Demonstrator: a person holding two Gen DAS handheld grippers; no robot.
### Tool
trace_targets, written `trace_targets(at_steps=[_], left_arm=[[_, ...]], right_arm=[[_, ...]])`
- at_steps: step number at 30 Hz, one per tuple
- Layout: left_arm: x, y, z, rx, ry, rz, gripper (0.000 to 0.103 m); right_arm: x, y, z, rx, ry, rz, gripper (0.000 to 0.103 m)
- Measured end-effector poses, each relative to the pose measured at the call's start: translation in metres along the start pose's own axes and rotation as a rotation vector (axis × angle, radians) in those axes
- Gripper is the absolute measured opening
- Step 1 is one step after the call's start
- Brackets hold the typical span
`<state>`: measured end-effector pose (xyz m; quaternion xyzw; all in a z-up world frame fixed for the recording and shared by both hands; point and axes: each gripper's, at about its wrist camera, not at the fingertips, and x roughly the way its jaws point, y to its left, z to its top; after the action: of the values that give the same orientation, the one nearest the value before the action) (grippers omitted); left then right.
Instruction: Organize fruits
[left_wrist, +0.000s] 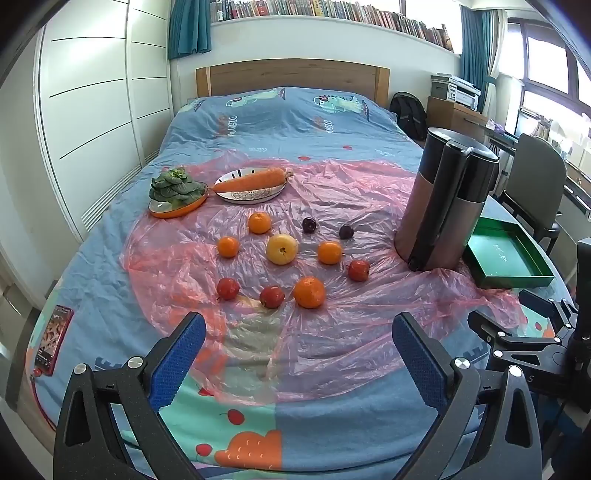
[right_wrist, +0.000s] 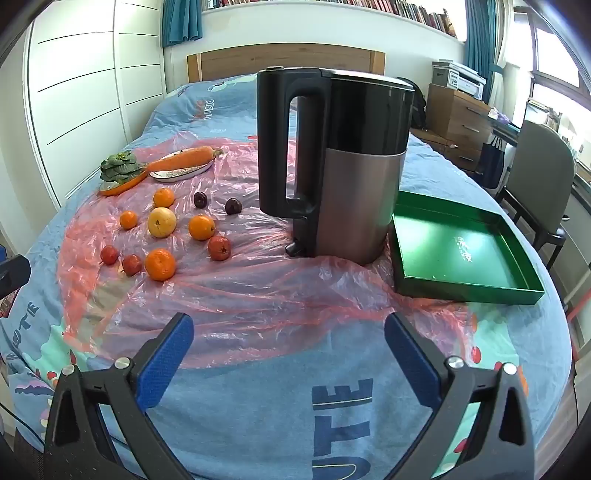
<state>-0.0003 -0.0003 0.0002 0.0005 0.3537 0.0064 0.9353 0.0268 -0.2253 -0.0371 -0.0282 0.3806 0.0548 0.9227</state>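
Observation:
Loose fruit lies on a pink plastic sheet (left_wrist: 332, 332) spread over the bed. A yellow apple (left_wrist: 282, 249) sits in the middle, ringed by several oranges such as the big one (left_wrist: 309, 292), small red fruits (left_wrist: 272, 296) and two dark plums (left_wrist: 308, 224). An empty green tray (right_wrist: 458, 247) rests at the right, beside the kettle. My left gripper (left_wrist: 299, 332) stands open just short of the nearest fruit, nothing between its blue pads. My right gripper (right_wrist: 288, 332) is open too, over the sheet in front of the kettle, holding nothing. The fruit cluster (right_wrist: 161, 264) shows at left in the right wrist view.
A tall black and silver kettle (right_wrist: 347, 177) stands between fruit and tray. A carrot on a white plate (left_wrist: 251, 181) and greens on an orange dish (left_wrist: 176, 192) lie behind the fruit. A phone (left_wrist: 53, 339) rests near the bed's left edge. A chair (right_wrist: 543, 184) stands at right.

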Motion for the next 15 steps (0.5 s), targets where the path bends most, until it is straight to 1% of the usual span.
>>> trace_targets(at_steps=[15], left_arm=[[-0.0021, -0.0018, 0.0037, -0.015, 0.002, -0.008, 0.099]], right_arm=[[-0.0004, -0.0006, -0.0008, 0.001, -0.006, 0.001, 0.103]])
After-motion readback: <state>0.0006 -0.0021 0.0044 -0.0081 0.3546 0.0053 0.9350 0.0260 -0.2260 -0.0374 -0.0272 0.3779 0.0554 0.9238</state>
